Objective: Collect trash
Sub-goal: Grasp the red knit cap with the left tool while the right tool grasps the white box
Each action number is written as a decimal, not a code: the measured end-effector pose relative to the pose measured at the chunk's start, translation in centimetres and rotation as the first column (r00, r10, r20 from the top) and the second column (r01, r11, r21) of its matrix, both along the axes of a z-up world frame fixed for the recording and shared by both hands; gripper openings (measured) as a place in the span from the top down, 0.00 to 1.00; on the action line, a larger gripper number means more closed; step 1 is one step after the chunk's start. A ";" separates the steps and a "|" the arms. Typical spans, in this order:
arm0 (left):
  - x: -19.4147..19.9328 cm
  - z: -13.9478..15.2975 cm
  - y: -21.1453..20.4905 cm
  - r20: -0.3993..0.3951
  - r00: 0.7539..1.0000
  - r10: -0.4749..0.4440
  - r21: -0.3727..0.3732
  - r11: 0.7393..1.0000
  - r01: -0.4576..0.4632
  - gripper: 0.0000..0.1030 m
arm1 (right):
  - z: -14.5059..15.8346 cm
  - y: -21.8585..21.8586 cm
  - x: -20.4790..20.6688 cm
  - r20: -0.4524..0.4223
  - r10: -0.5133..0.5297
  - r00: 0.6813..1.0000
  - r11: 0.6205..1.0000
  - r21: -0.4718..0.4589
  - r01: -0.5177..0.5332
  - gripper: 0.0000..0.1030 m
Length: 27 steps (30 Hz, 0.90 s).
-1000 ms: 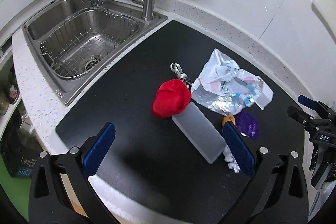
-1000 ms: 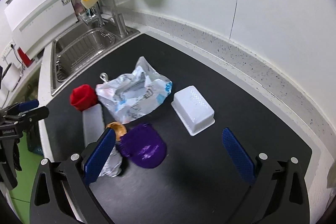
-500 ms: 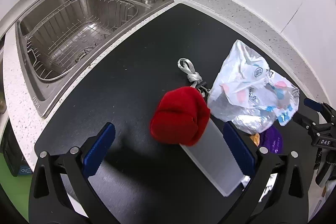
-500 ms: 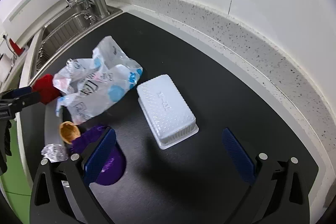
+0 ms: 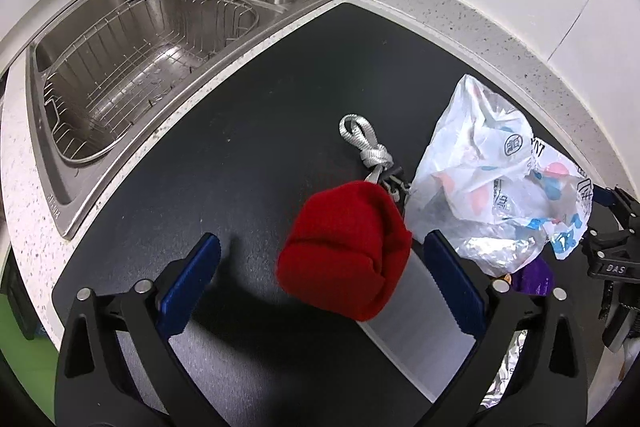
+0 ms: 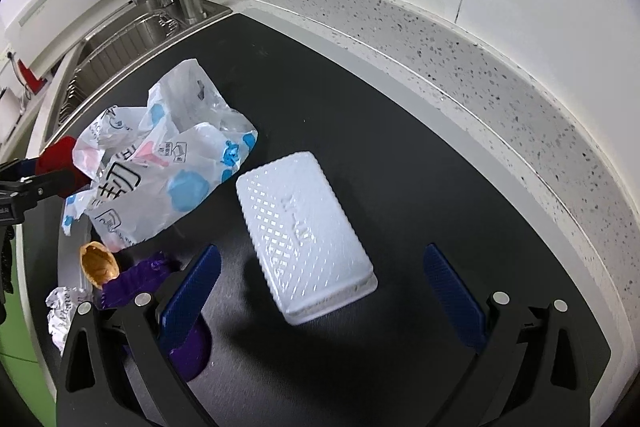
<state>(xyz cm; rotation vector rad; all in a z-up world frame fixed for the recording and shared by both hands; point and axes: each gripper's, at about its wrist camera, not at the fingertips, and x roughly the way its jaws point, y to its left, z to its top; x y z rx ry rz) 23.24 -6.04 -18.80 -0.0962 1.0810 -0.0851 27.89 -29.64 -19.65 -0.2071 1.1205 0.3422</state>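
A red knitted hat lies on the black mat, partly on a frosted plastic box. My left gripper points down over the hat with its jaws closing; the hat sits between the pads, untouched on the left side. A crumpled printed plastic bag lies to the right. In the right wrist view an upturned white perforated basket lies between the wide-open fingers of my right gripper. The bag, a purple pouch, a brown shell and crumpled foil lie to the left.
A steel sink with a wire rack and taps is at the far left of the mat. A grey strap with a key clip lies behind the hat. A speckled counter edge and white wall run along the back.
Both grippers have come down and closer to the mat: the left over the red hat, the right over the white basket. The left jaws have narrowed a little.
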 end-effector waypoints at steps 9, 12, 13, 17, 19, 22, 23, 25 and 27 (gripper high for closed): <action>0.3 0.2 -0.4 -0.014 1.000 -0.020 0.022 1.000 0.020 0.69 | 0.2 0.2 0.1 -0.006 -0.004 1.000 1.000 0.002 0.004 0.61; 0.2 0.7 -0.2 -0.005 1.000 -0.021 0.022 1.000 0.021 0.71 | 0.6 0.0 -0.3 -0.005 -0.010 1.000 1.000 0.005 0.010 0.64; 0.1 0.8 -0.2 -0.003 1.000 -0.019 0.021 1.000 0.019 0.71 | 0.7 0.0 -0.3 -0.004 -0.012 1.000 1.000 0.004 0.012 0.64; -0.5 1.9 0.3 0.009 1.000 -0.013 0.013 1.000 0.013 0.72 | 1.7 -0.2 -0.9 0.004 -0.019 1.000 1.000 0.004 0.019 0.64; -1.0 2.8 0.4 0.021 1.000 -0.013 0.011 1.000 0.012 0.72 | 2.7 -0.2 -1.4 0.015 -0.021 1.000 1.000 0.005 0.021 0.64; -1.8 4.0 0.7 0.034 0.999 -0.011 0.004 1.000 0.011 0.72 | 4.4 0.0 -2.2 0.039 -0.020 0.999 1.000 0.014 0.019 0.64; -2.2 4.5 0.8 0.041 0.999 -0.012 0.004 1.000 0.012 0.72 | 4.9 0.1 -2.5 0.047 -0.018 0.999 1.000 0.017 0.017 0.64; -2.9 5.2 0.9 0.046 0.999 -0.012 0.005 1.000 0.012 0.72 | 6.0 0.4 -3.2 0.063 -0.014 0.998 1.000 0.021 0.013 0.64; -3.9 6.1 1.0 0.055 0.998 -0.012 0.008 1.000 0.012 0.72 | 7.2 0.7 -4.1 0.076 -0.008 0.997 1.000 0.030 0.006 0.64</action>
